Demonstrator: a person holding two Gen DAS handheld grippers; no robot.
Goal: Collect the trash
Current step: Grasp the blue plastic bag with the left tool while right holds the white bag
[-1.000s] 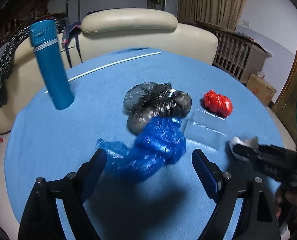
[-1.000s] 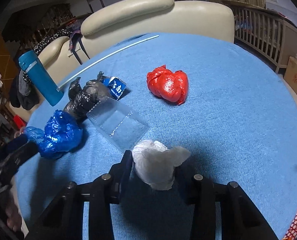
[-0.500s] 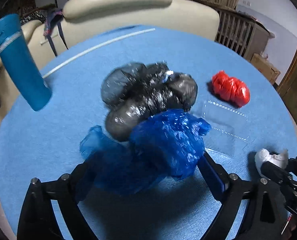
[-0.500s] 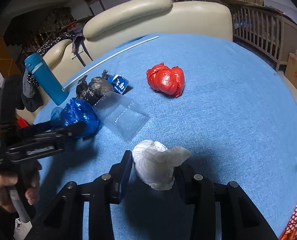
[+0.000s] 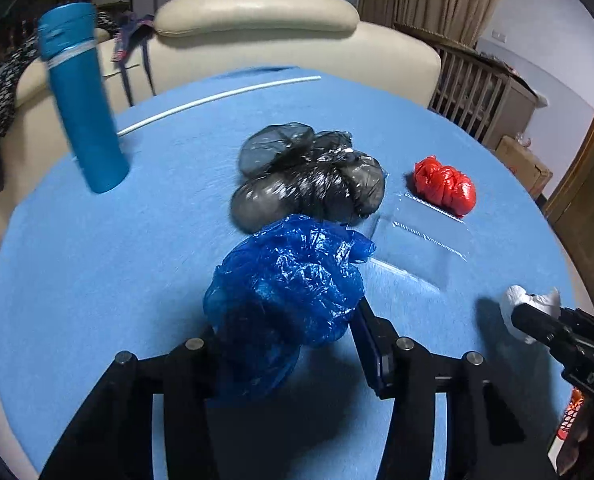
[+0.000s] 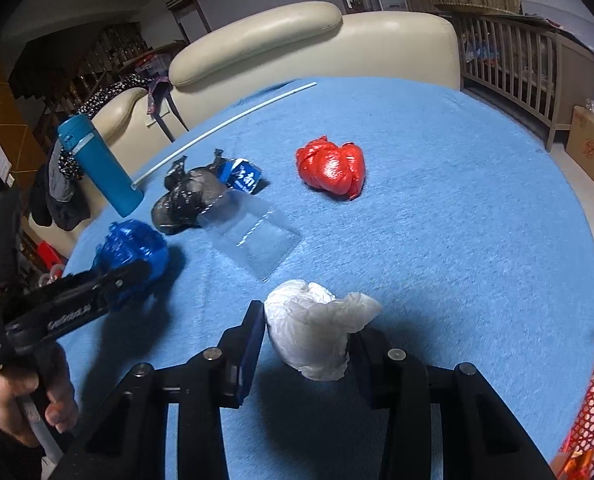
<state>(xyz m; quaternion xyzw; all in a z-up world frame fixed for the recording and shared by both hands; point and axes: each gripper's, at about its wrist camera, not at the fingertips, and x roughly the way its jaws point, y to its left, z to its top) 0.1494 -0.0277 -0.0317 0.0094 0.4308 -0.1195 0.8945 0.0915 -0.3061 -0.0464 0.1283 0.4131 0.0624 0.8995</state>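
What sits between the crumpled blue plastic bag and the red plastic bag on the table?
The flat clear plastic sleeve lies between the crumpled blue plastic bag and the red plastic bag, beside the black plastic bag bundle. Clearest in the right wrist view.

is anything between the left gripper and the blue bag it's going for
Nothing visible. The blue plastic bag already sits between the left gripper fingers, whose jaws are closing around it. The black bag lies just behind it, touching or nearly so, and the clear plastic tray sits off to the side.
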